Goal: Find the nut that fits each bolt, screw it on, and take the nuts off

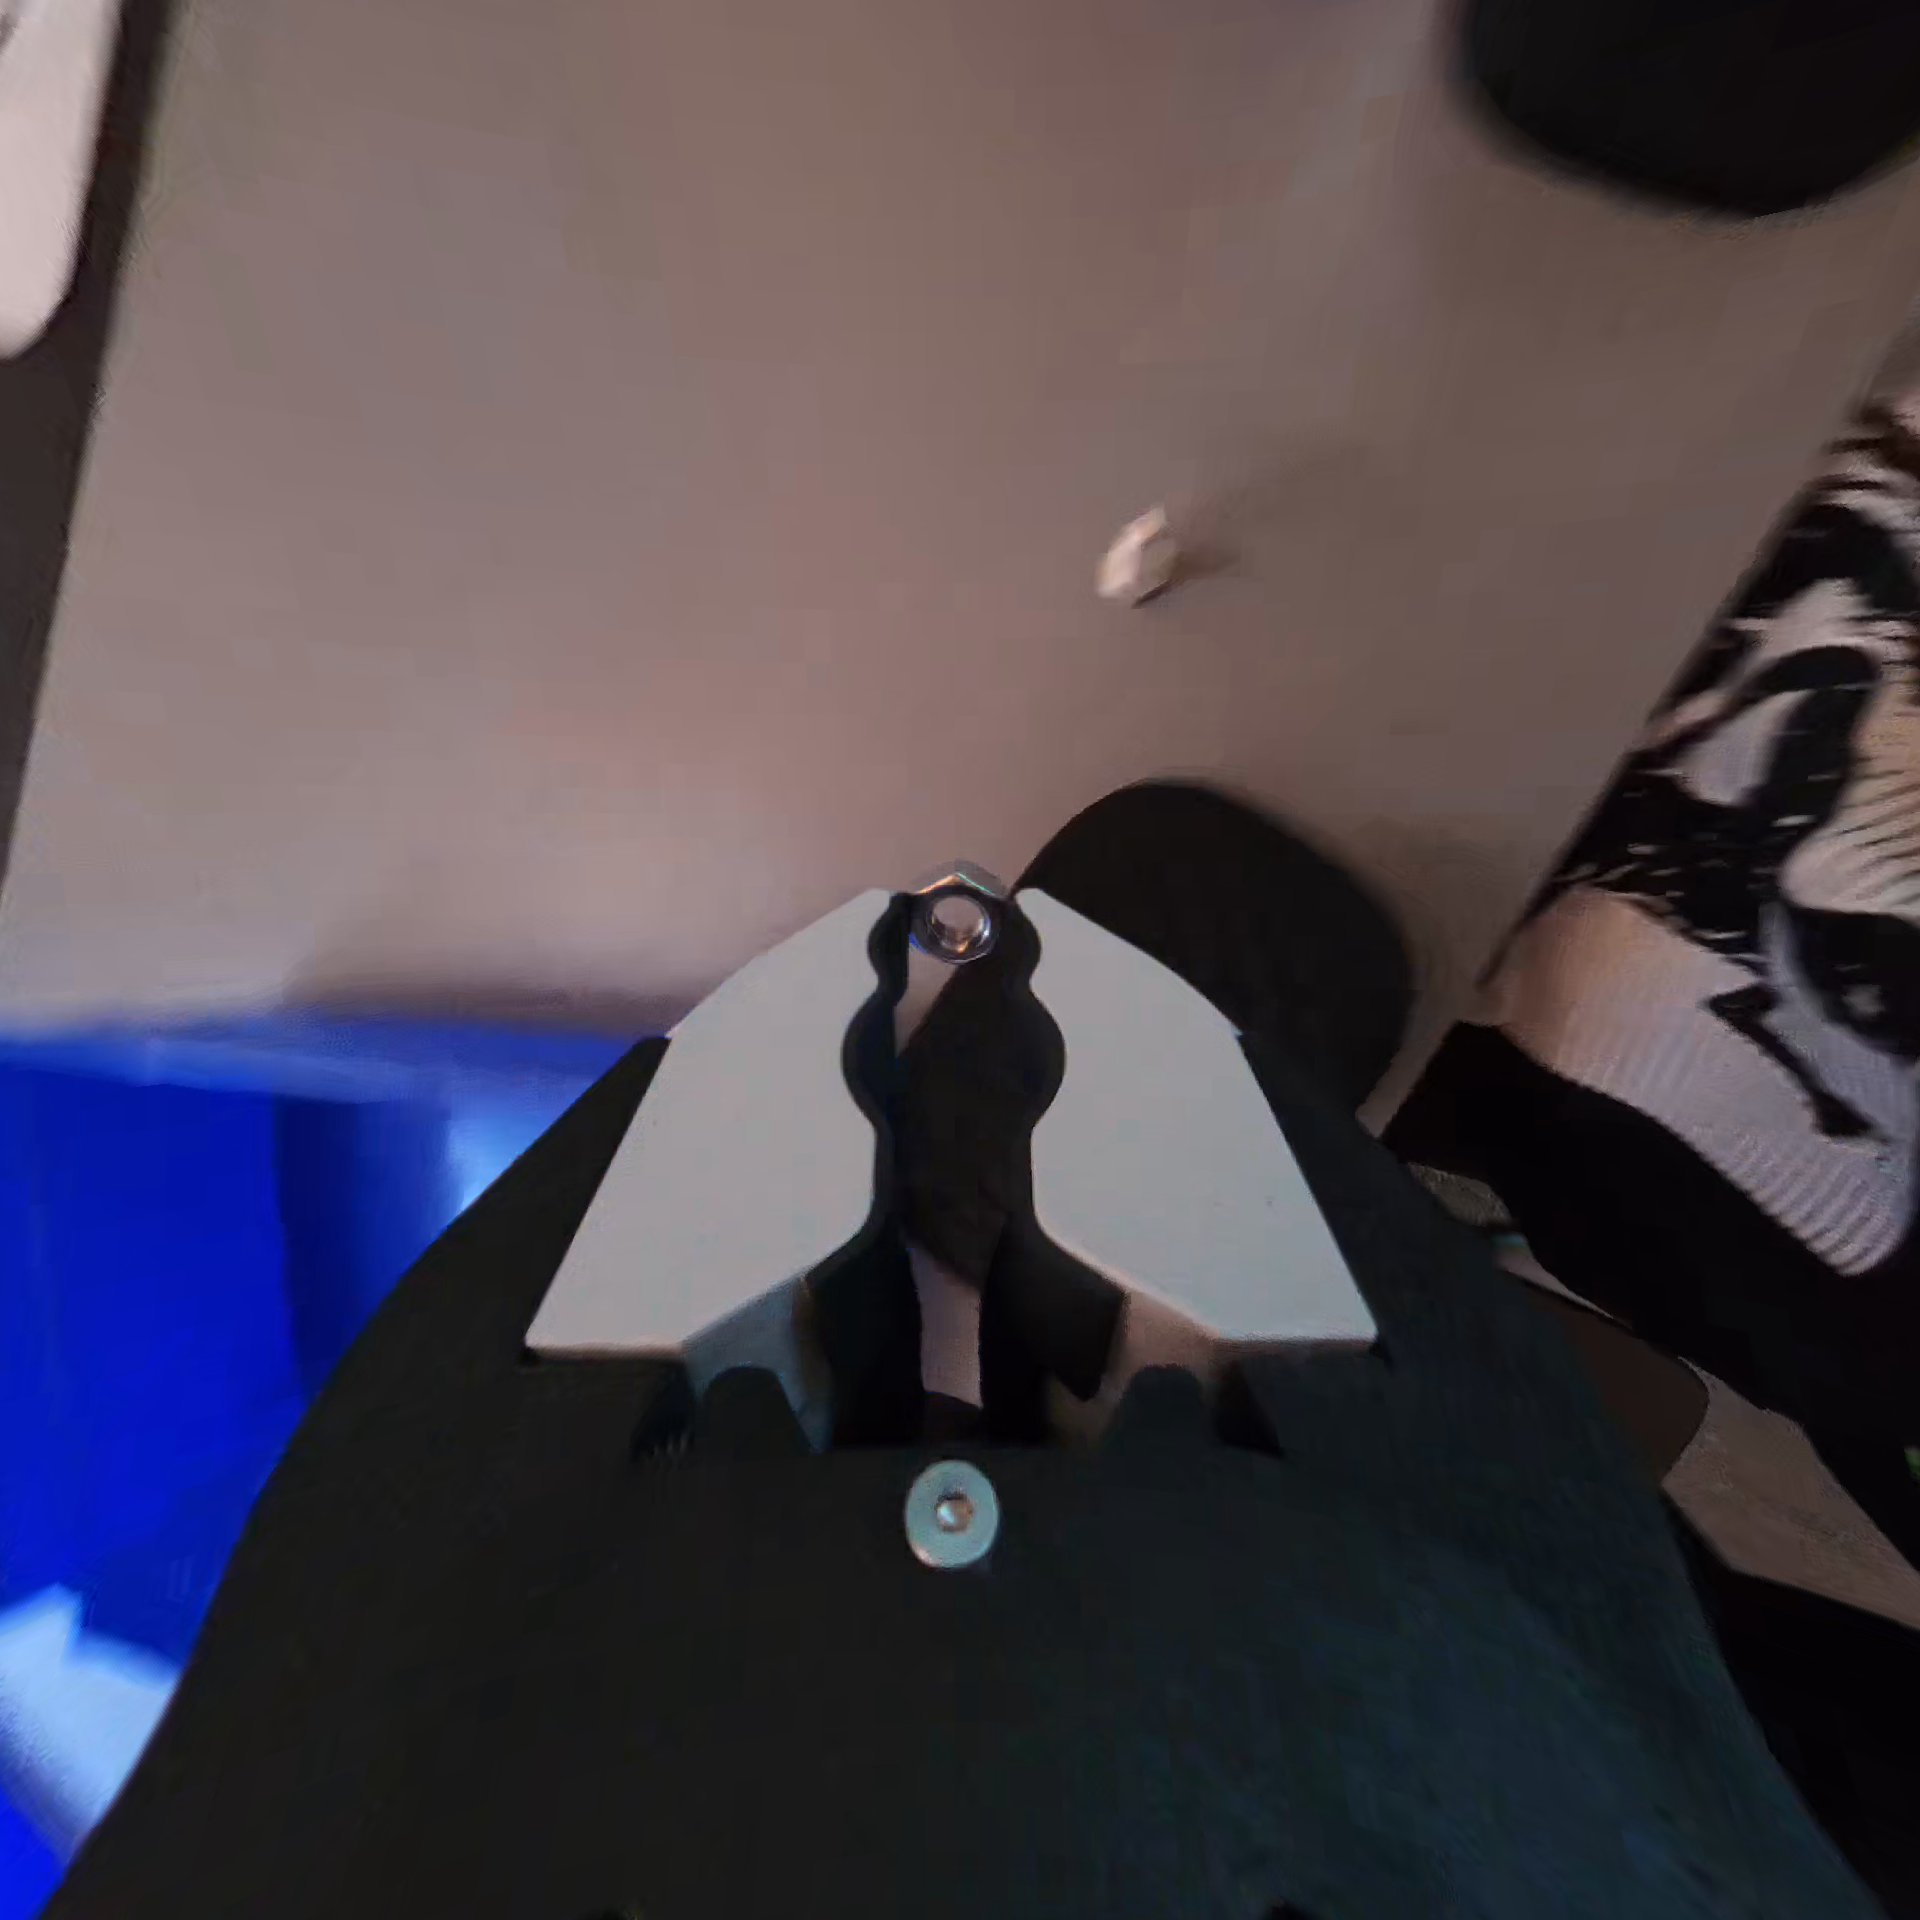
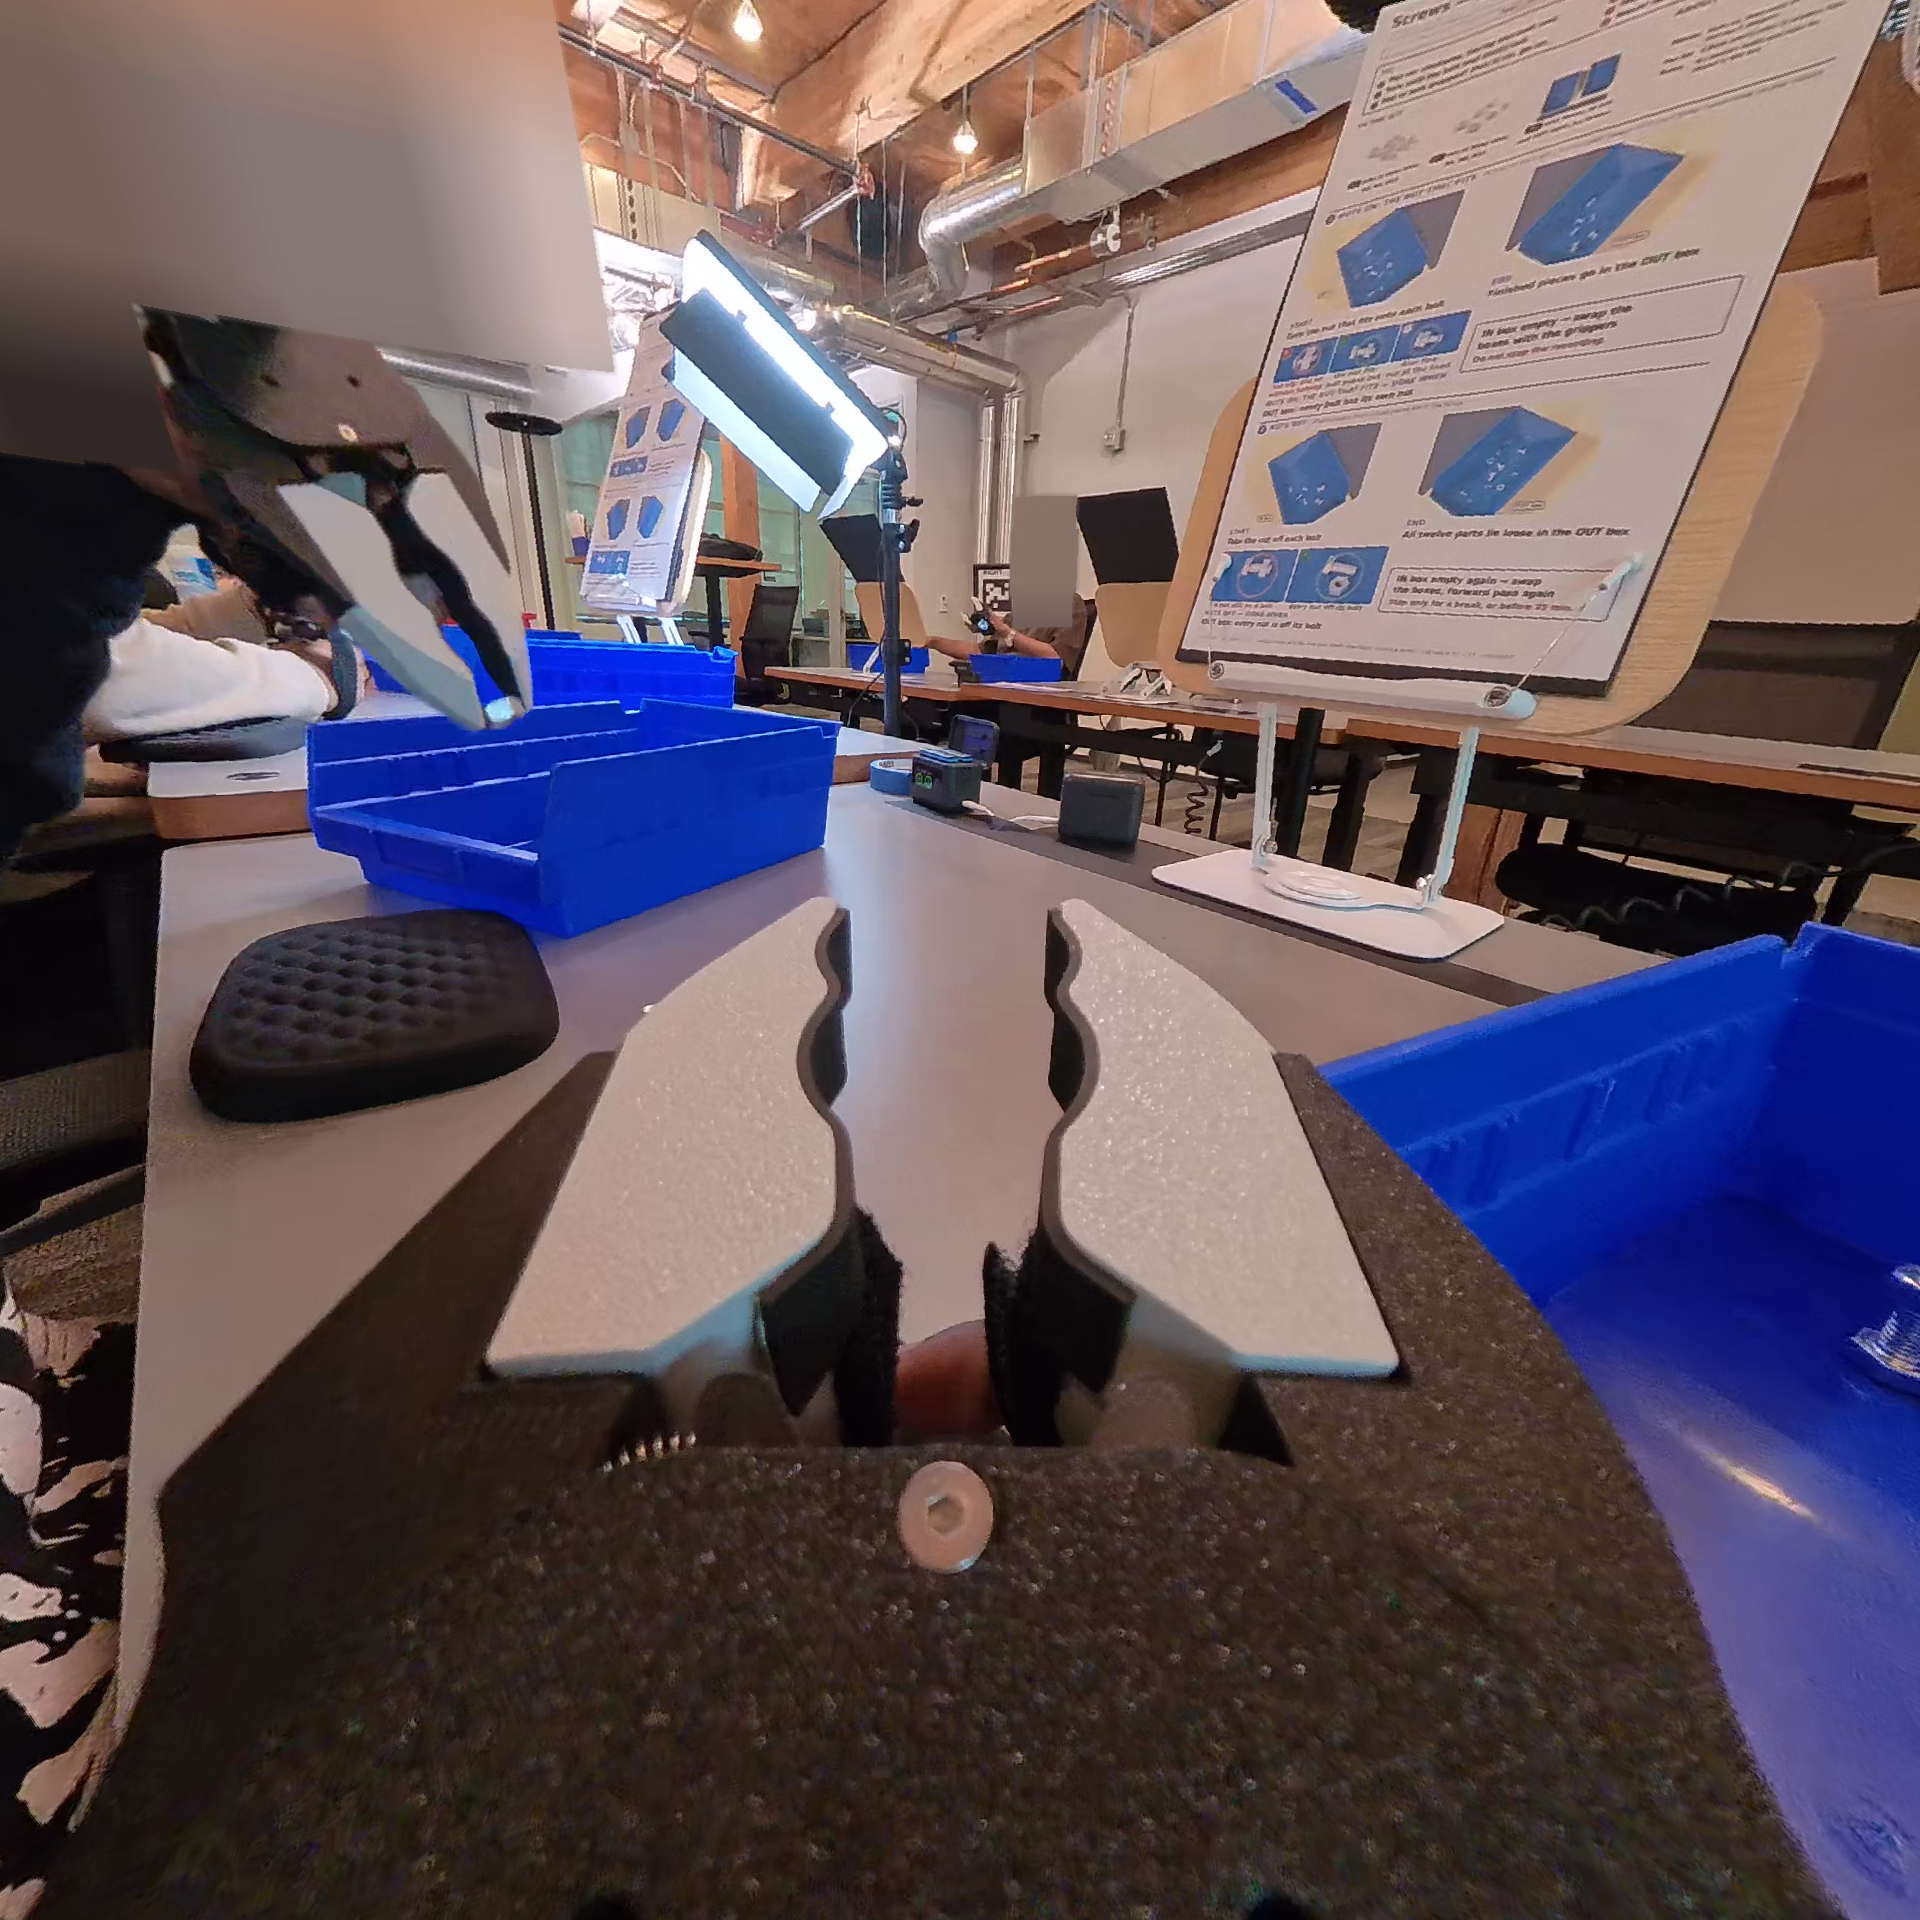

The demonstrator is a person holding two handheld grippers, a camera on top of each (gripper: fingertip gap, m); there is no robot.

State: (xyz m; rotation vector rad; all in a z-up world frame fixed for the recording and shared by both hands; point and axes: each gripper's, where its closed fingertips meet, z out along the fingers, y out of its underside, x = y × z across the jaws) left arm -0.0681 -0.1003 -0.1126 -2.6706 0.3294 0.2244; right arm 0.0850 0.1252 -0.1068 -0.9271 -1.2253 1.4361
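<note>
A printed instruction sheet (image 2: 1538,343) stands on the tabletop (image 2: 935,935). The left hand-held gripper (image 1: 956,920) pinches a silver nut (image 1: 954,916) at its fingertips; the right hand-held gripper (image 2: 945,945) gapes open, holding nothing.

A large white instruction sheet (image 2: 1538,343) is standing on a white stand (image 2: 1340,904) on the tabletop (image 2: 935,883), carrying printed lines of writing and pictures of blue boxes, and a second such sheet (image 2: 649,499) is showing farther back, too small to read. A black-and-white square code marker (image 2: 992,592) is showing in the background, and a small black device (image 2: 945,779) on the tabletop is displaying green lit symbols. In the left wrist view nothing written is showing.
</note>
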